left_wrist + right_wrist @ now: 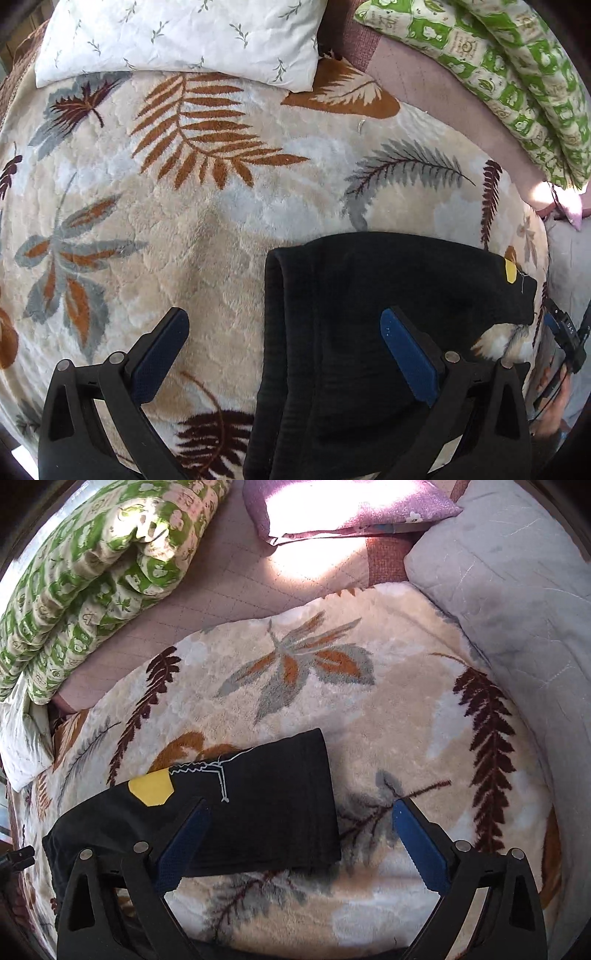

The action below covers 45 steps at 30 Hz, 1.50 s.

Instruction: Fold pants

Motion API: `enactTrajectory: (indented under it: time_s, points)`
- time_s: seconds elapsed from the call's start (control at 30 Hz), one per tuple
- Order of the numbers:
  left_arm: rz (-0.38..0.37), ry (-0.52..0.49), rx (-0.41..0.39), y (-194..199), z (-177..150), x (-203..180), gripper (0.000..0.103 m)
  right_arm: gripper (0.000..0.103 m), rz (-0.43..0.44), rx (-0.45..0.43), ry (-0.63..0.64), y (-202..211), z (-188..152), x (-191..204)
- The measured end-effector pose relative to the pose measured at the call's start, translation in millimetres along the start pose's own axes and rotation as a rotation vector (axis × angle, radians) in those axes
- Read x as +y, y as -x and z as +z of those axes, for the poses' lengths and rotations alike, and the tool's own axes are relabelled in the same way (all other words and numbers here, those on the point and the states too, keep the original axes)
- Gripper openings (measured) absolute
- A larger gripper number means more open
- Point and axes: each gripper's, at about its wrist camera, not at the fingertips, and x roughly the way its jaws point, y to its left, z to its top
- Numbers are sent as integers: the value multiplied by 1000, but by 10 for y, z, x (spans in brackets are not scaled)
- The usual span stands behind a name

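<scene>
So the right gripper is hanging over the bed with its jaws spread wide, nothing between them. The black pants lie folded on the leaf-print blanket, and the gripper's left finger sits over the fabric while the right one is out over bare blanket. There's a yellow patch and some white stitching on the pants just ahead of the left finger. Further off up-left is a rolled green quilt, straight ahead a purple pillow.
</scene>
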Motion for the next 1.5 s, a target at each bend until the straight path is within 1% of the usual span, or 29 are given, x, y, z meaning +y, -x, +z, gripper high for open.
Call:
enactTrajectory:
  time_s: [0.07,0.2,0.23,0.27,0.3,0.33,0.4,0.47,0.53,0.6,0.63,0.67,0.77,0.8,0.83,0.87,0.9,0.93,1.0,1.03,1.1,1.2,1.33,1.4,1.5]
  points:
    - [-13,1,23,-101,49,-24,103,98,-3,6,-5,-82,55,-18]
    - [-86,1,35,-235,112,-64,101,97,11,14,-10,-200,154,-29]
    - [-99,3,39,-268,113,-75,96,96,21,17,-11,-227,175,-30]
    - [-109,-1,45,-304,125,-87,94,96,32,21,-9,-254,199,-29]
    - [-107,-5,52,-340,128,-98,90,96,44,28,-5,-279,222,-28]
    - [-95,-4,54,-370,132,-103,89,93,51,34,1,-300,243,-23]
    - [-86,-21,49,-388,143,-133,89,89,69,49,15,-344,303,-25]
    - [-85,-34,50,-382,147,-153,89,88,81,67,31,-389,365,-25]
    - [-82,-35,56,-393,166,-167,89,81,71,75,51,-428,422,-17]
    - [-79,-37,59,-424,197,-200,89,79,83,93,53,-481,460,-19]
    - [-79,-42,59,-433,206,-218,89,72,96,101,51,-511,470,-21]
    - [-73,-45,56,-455,223,-248,89,71,104,111,51,-544,474,-21]
    - [-63,-41,49,-491,259,-305,89,68,89,117,65,-609,470,-2]
    - [-64,-39,45,-491,261,-313,89,62,93,110,74,-601,464,10]
    - [-62,-40,40,-485,261,-317,84,45,104,108,82,-593,457,17]
    - [-55,-42,35,-476,261,-319,78,35,111,117,87,-593,448,21]
    - [-51,-43,35,-463,259,-304,66,29,113,133,93,-603,433,20]
    - [-48,-40,37,-454,267,-282,52,28,112,139,99,-600,418,18]
    - [-53,-29,43,-427,265,-200,38,24,125,132,111,-558,389,24]
    - [-62,-24,45,-415,267,-167,33,24,131,127,115,-533,374,27]
    - [-64,-29,36,-374,249,-154,28,23,135,113,131,-473,341,48]
    - [-55,-52,-1,-257,204,-209,25,22,135,94,161,-355,291,86]
    - [-30,-65,-61,-68,113,-238,25,22,121,50,189,-151,254,107]
    - [-21,-61,-97,31,65,-259,25,22,123,19,198,-4,234,96]
    - [-8,-45,-140,174,-16,-262,25,22,100,-30,236,228,185,110]
